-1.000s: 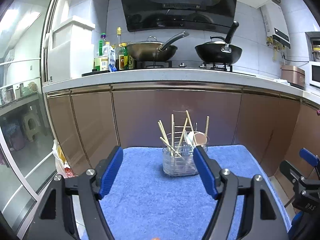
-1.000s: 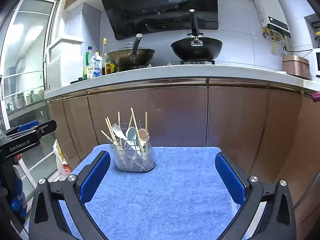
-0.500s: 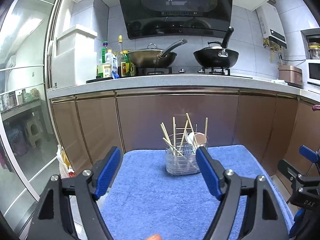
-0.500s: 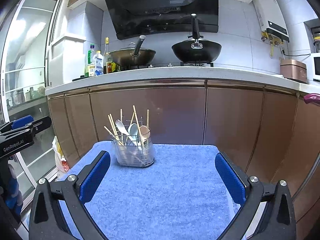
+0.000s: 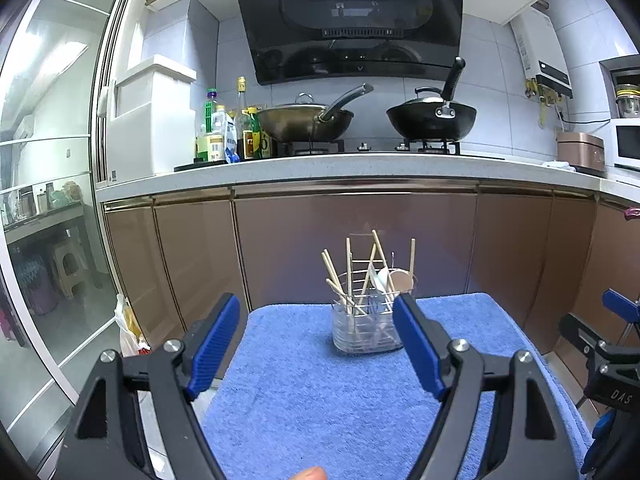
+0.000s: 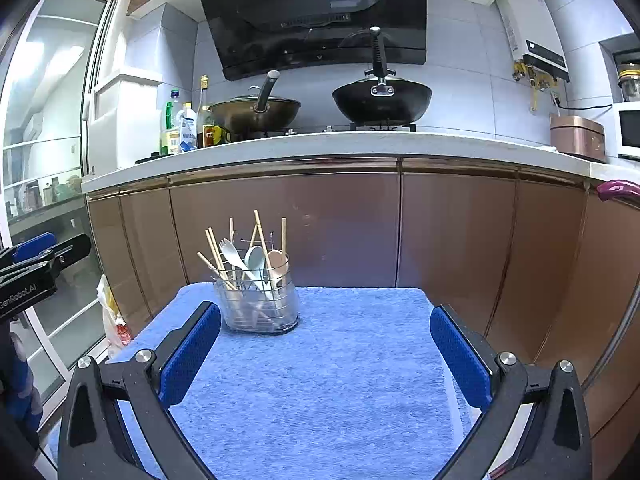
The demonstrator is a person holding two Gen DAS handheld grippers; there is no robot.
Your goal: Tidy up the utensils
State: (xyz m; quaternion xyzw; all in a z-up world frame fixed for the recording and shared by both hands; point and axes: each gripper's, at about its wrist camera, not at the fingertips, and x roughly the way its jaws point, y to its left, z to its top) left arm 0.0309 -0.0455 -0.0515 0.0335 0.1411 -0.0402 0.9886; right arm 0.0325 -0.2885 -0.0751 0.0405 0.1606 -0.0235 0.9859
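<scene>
A clear utensil holder with a wire rack (image 5: 366, 326) stands at the far edge of a blue towel (image 5: 340, 400); it also shows in the right wrist view (image 6: 260, 304). In it stand several wooden chopsticks (image 6: 218, 250), a white fork (image 6: 234, 256), a pale spoon (image 6: 255, 258) and a tan spoon (image 6: 277, 262). My left gripper (image 5: 316, 344) is open and empty, held above the towel short of the holder. My right gripper (image 6: 326, 346) is open and empty, to the right of the holder.
The towel (image 6: 320, 380) covers a small table in front of brown kitchen cabinets (image 6: 400, 224). A counter above carries two woks (image 5: 430, 120) and several bottles (image 5: 228, 136). A glass sliding door (image 5: 48, 200) is at left. A plastic bag (image 5: 130, 332) lies on the floor.
Both grippers have drawn back and risen a little from the holder, which looks smaller and lower in both views. Both stay open and empty.
</scene>
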